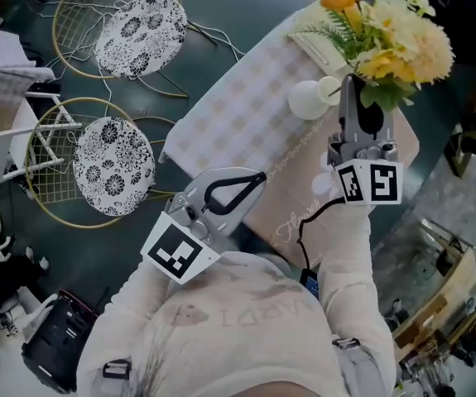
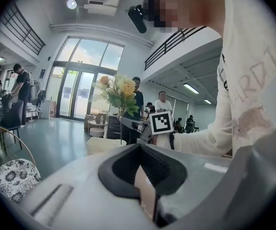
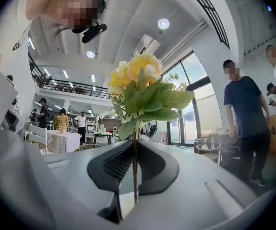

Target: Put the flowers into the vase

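Note:
A bunch of yellow and orange artificial flowers [image 1: 391, 35] with green leaves stands upright in my right gripper [image 1: 355, 85], which is shut on the thin stem [image 3: 135, 166]. The blooms [image 3: 140, 87] rise above the jaws in the right gripper view. A white round vase [image 1: 310, 99] sits on the table just left of the right gripper's tips. My left gripper [image 1: 258, 177] hangs over the table's near edge, shut and empty; its curved jaws meet at the tips [image 2: 138, 146]. From the left gripper view I see the flowers [image 2: 118, 91] and the right gripper's marker cube [image 2: 161, 122] ahead.
The table [image 1: 238, 114] has a checked beige cloth. Two wire chairs with patterned cushions [image 1: 141, 33] [image 1: 112, 165] stand to its left, beside a white folding chair [image 1: 14, 139]. A black bag [image 1: 51, 337] lies on the floor. A person [image 3: 246, 114] stands nearby.

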`<action>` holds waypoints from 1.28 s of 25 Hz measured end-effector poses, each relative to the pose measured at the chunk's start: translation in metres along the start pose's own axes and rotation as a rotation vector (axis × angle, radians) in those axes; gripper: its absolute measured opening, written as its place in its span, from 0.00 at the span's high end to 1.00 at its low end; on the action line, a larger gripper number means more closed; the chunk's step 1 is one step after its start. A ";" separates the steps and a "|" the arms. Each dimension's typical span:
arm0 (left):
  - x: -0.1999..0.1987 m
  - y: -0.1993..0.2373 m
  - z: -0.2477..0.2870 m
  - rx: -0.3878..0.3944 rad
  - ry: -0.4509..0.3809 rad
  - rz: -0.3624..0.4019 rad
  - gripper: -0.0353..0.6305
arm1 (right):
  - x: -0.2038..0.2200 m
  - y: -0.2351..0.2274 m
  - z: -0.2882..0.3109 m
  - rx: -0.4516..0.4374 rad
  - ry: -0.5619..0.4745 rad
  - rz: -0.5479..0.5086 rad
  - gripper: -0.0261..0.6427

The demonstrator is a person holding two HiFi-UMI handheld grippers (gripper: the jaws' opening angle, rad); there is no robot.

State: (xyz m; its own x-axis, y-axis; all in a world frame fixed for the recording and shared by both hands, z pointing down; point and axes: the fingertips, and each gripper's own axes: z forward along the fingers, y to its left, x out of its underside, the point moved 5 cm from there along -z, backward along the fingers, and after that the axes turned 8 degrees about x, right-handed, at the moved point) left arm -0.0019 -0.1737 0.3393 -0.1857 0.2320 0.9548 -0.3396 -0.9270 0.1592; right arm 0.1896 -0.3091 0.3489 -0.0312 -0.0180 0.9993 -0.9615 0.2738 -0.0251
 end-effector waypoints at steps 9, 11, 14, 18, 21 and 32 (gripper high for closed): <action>0.017 0.013 0.004 -0.001 0.021 -0.046 0.95 | 0.059 0.001 -0.009 0.059 0.104 0.005 0.89; 0.019 0.015 0.006 0.000 0.027 -0.048 0.95 | 0.066 -0.001 -0.009 0.065 0.121 -0.002 0.88; 0.021 0.016 0.009 -0.001 0.032 -0.048 0.95 | 0.079 -0.001 -0.011 0.071 0.173 -0.012 0.87; 0.021 0.015 0.010 0.000 0.027 -0.050 0.95 | 0.085 0.000 -0.016 0.063 0.181 -0.018 0.86; 0.022 0.014 0.010 0.002 0.036 -0.048 0.94 | 0.083 0.002 -0.017 0.053 0.188 -0.043 0.84; 0.019 0.008 0.016 0.009 0.026 -0.046 0.95 | 0.087 0.002 -0.039 0.103 0.266 -0.071 0.77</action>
State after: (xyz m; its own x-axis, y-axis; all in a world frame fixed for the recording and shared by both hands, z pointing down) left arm 0.0070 -0.1811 0.3632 -0.1940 0.2821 0.9396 -0.3402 -0.9177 0.2053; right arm 0.1956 -0.2726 0.4369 0.0972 0.2232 0.9699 -0.9817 0.1819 0.0565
